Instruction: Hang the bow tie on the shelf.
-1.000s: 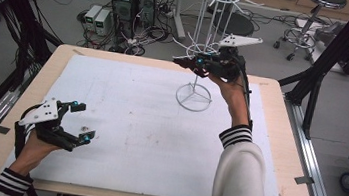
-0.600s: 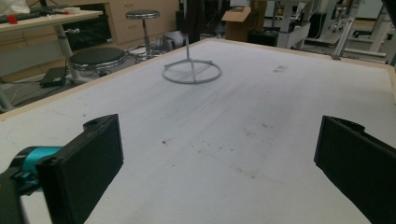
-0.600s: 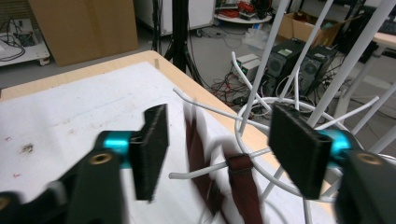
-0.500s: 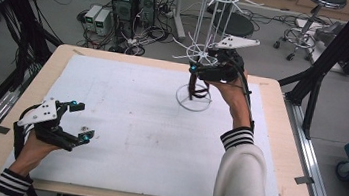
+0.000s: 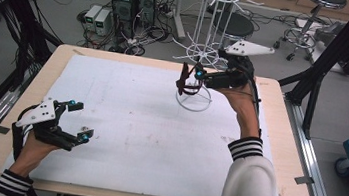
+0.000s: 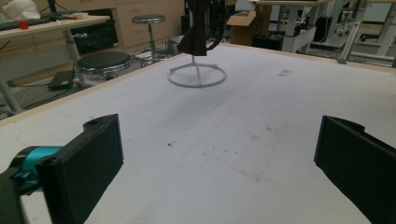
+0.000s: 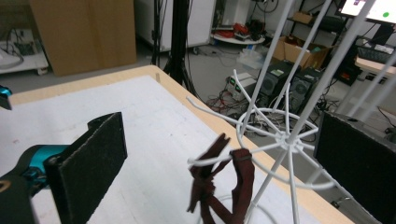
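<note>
Left tool [image 5: 75, 122] low, jaws wide apart, right tool [image 5: 187, 79] raised, jaws just opened wide.

White wire rack [image 5: 208, 42]; dark maroon strap [image 7: 224, 186]; white mat [image 5: 129, 122] on tan wood desk [image 5: 283, 136]; black claw pads, teal accents; black-and-white striped cuffs.

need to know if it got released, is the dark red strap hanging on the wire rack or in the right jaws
Hanging on the rack: the strap drapes over a white wire arm, while the right gripper has just been opening, jaws apart, clear of it.
</note>
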